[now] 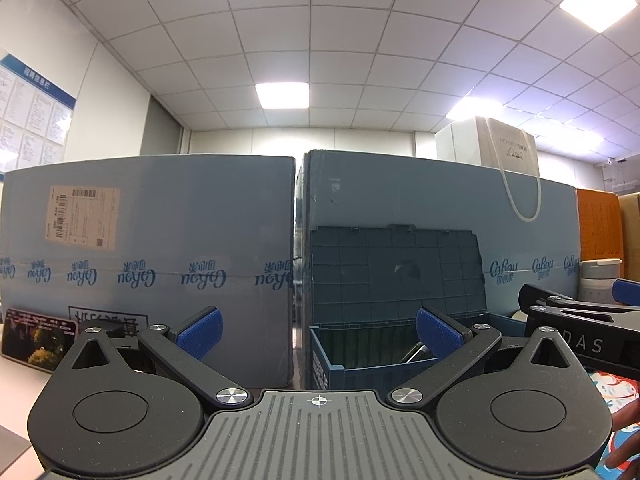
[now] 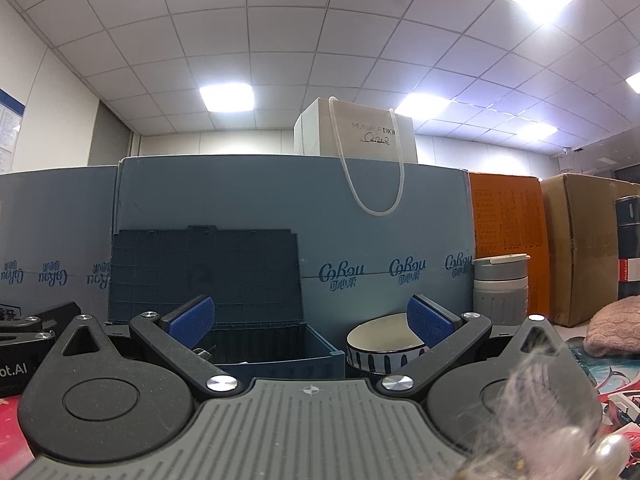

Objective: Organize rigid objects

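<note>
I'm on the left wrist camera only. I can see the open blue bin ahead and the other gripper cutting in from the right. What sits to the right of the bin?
Observer: A striped bowl, standing upright beside the bin.
Operator: Anything behind the bowl?
Observer: A grey lidded container stands against the blue boxes, with an orange box next to it.
Operator: Is the right gripper carrying anything?
Observer: No. The right gripper is open with nothing between its fingers.
Operator: What else is on that side?
Observer: A pink knitted thing at the far right.
</note>
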`<action>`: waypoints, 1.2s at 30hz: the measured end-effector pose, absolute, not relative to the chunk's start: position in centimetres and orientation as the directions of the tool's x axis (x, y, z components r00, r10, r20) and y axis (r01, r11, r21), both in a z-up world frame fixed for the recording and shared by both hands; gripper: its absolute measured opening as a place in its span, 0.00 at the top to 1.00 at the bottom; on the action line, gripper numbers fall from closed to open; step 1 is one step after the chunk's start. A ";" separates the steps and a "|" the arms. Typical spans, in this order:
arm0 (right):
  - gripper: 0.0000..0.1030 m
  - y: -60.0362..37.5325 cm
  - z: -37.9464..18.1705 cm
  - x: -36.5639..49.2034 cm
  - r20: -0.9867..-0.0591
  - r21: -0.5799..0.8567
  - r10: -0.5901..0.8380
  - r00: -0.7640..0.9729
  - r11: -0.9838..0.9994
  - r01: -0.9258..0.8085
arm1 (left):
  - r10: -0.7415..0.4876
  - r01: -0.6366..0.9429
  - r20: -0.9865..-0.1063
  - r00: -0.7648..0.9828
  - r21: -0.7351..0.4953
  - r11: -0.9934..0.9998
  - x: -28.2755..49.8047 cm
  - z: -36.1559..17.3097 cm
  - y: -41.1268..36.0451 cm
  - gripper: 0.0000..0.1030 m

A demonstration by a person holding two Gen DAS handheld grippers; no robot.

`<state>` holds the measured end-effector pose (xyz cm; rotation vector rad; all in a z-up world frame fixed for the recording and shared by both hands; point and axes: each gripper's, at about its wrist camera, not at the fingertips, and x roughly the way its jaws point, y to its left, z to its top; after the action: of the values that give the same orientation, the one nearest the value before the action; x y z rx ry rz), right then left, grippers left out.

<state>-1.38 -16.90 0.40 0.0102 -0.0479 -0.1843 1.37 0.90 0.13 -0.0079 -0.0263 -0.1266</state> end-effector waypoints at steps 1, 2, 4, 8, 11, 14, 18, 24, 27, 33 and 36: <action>0.00 -17.0 0.4 -1.2 0.045 0.016 -0.182 0.982 0.983 0.181 | -0.125 0.125 0.026 0.992 -0.008 0.992 1.4 0.1 0.9 0.00; 0.00 -17.1 0.4 -1.2 0.043 0.017 -0.180 0.983 0.984 0.180 | -0.124 0.124 0.025 0.992 -0.009 0.992 1.4 0.1 1.0 0.00; 0.00 -17.1 0.5 -1.1 0.042 0.016 -0.180 0.983 0.984 0.179 | -0.124 0.125 0.026 0.992 -0.009 0.992 1.4 0.1 1.0 0.00; 0.00 -16.9 0.5 -1.1 0.039 0.005 -0.184 0.982 0.983 0.184 | -0.124 0.124 0.028 0.992 -0.008 0.992 1.4 0.2 0.9 0.00; 0.00 -16.8 0.5 -1.1 0.036 0.000 -0.182 0.983 0.983 0.183 | -0.123 0.124 0.028 0.992 -0.007 0.992 1.4 0.1 0.9 0.00; 0.00 -16.9 0.5 -1.1 0.034 -0.001 -0.180 0.983 0.984 0.181 | -0.121 0.121 0.027 0.992 -0.008 0.993 1.4 0.1 0.9 0.00; 0.00 -16.9 0.5 -1.0 0.024 -0.005 -0.184 0.983 0.983 0.184 | -0.120 0.120 0.028 0.992 -0.008 0.993 1.5 0.1 0.9 0.00; 0.00 -16.7 0.5 -0.9 0.015 -0.020 -0.176 0.984 0.984 0.176 | -0.118 0.118 0.029 0.993 -0.005 0.993 1.4 0.1 0.8 0.00; 0.00 -16.7 0.5 -0.8 0.010 -0.021 -0.176 0.984 0.984 0.176 | -0.118 0.118 0.027 0.993 -0.004 0.993 1.4 0.1 0.8 0.00; 0.00 -16.6 0.5 -0.7 0.002 -0.025 -0.177 0.984 0.984 0.177 | -0.116 0.116 0.024 0.993 -0.006 0.993 1.5 0.1 0.9 0.00; 0.00 -16.7 0.5 -0.6 -0.001 -0.023 -0.176 0.984 0.984 0.175 | -0.097 0.097 0.022 0.995 -0.007 0.995 1.5 0.1 0.9 0.00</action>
<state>-0.61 -16.66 0.54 -0.0233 0.0027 -0.1765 1.50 0.86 0.12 -0.0079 -0.0212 -0.0976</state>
